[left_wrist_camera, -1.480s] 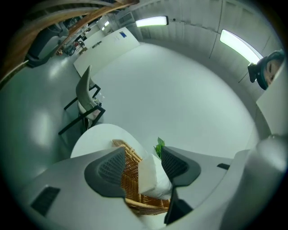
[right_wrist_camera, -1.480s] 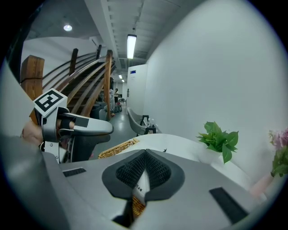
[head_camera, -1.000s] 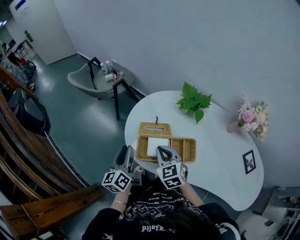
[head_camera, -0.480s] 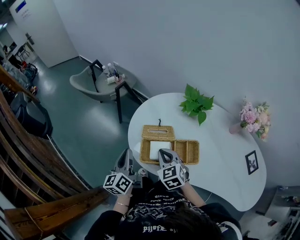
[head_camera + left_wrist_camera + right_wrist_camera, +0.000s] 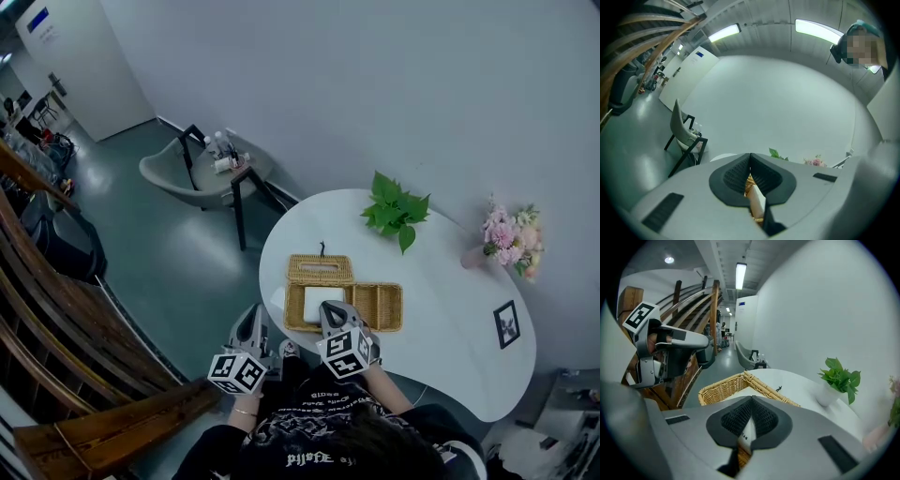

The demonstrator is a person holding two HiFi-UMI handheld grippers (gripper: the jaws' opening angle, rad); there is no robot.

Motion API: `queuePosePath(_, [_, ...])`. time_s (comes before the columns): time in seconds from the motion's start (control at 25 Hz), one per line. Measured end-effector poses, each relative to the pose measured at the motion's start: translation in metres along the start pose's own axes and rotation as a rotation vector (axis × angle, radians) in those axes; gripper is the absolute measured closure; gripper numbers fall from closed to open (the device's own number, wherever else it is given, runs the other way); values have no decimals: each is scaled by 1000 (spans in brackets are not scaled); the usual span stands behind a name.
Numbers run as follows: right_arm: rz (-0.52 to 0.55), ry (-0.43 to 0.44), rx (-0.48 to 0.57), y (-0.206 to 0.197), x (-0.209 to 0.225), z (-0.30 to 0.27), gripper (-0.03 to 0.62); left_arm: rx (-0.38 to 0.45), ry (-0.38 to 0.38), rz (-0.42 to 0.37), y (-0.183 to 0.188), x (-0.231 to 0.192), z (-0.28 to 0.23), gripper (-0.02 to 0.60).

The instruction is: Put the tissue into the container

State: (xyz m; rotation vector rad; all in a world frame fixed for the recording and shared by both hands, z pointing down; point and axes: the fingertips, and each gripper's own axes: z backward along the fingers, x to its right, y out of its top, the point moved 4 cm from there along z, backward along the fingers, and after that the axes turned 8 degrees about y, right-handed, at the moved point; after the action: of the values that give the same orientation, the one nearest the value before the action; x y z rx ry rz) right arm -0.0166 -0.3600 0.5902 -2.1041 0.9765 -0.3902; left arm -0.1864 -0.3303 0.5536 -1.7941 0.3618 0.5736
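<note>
Woven wicker container [image 5: 380,306], flat white tissue [image 5: 317,300]

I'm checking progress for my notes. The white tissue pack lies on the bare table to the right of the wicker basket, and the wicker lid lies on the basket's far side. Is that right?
Not quite. The white tissue pack lies inside the wicker basket, in its left part, not on the bare table to its right. The head view shows this. The wicker lid does lie on the basket's far side.
</note>
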Motion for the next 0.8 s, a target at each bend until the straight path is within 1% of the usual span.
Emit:
queuePosePath(0.2, [-42,12,-22,-6,2,-7,570,-15,-14,-98,-1,4,-3,557])
queuePosePath(0.4, [-20,1,-49,-9,2,-12,571,-12,-44,-168,3,10,-11,557])
queuePosePath(0.68, [-23,-1,-99,-11,2,-18,570,-29,-31,-187,-2,9,-11,557])
queuePosePath(0.8, [-34,-1,-127,-12,3,-20,571,-34,-44,-185,-5,9,-11,557])
